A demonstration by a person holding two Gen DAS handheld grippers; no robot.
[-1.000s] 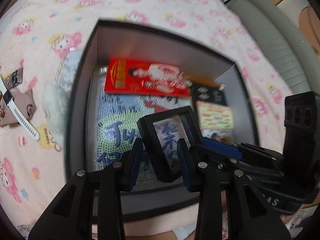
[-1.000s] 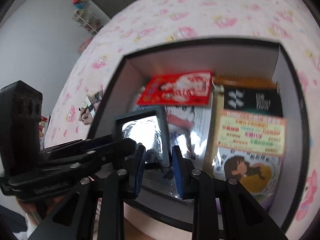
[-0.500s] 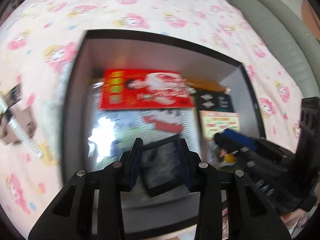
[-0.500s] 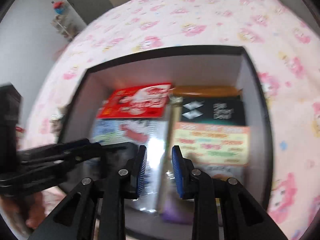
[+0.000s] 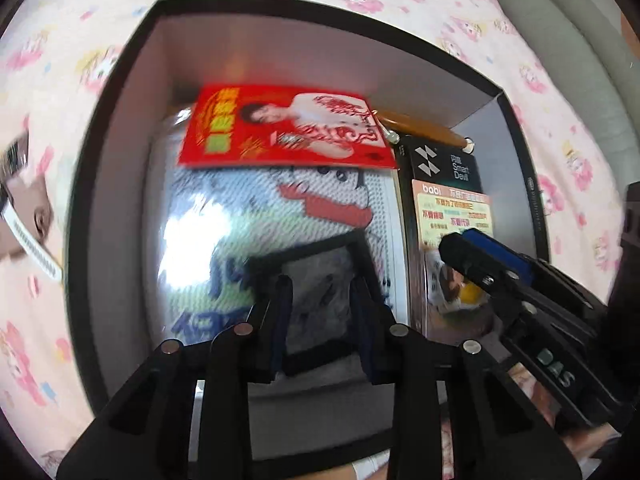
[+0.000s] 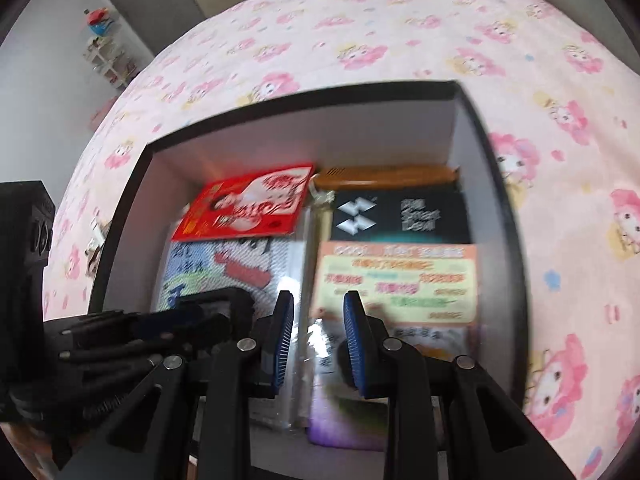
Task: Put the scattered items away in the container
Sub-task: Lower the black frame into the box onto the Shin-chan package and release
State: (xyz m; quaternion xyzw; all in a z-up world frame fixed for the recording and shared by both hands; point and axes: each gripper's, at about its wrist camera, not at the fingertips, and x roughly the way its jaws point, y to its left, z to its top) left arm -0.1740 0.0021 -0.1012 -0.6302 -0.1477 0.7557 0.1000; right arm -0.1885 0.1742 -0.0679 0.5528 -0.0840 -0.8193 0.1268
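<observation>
A black open box (image 5: 116, 92) sits on the pink bedspread; it also shows in the right wrist view (image 6: 516, 240). Inside lie a red packet (image 5: 288, 128), a shiny printed bag (image 5: 240, 224), a black carton (image 5: 444, 164) and an orange-labelled pack (image 6: 400, 280). My left gripper (image 5: 322, 320) is inside the box, its jaws on either side of a small black-framed picture (image 5: 320, 272) that lies flat on the bag. My right gripper (image 6: 316, 334) is open and empty over the box's near part.
A white strap and a brown item (image 5: 28, 232) lie on the bedspread left of the box. A grey sofa (image 5: 576, 28) is at the far right. Shelves and a door (image 6: 132, 4) stand beyond the bed.
The framed picture was held upright between both grippers; it now lies flat in the box between my left jaws. My right gripper has drawn away to the right and is empty.
</observation>
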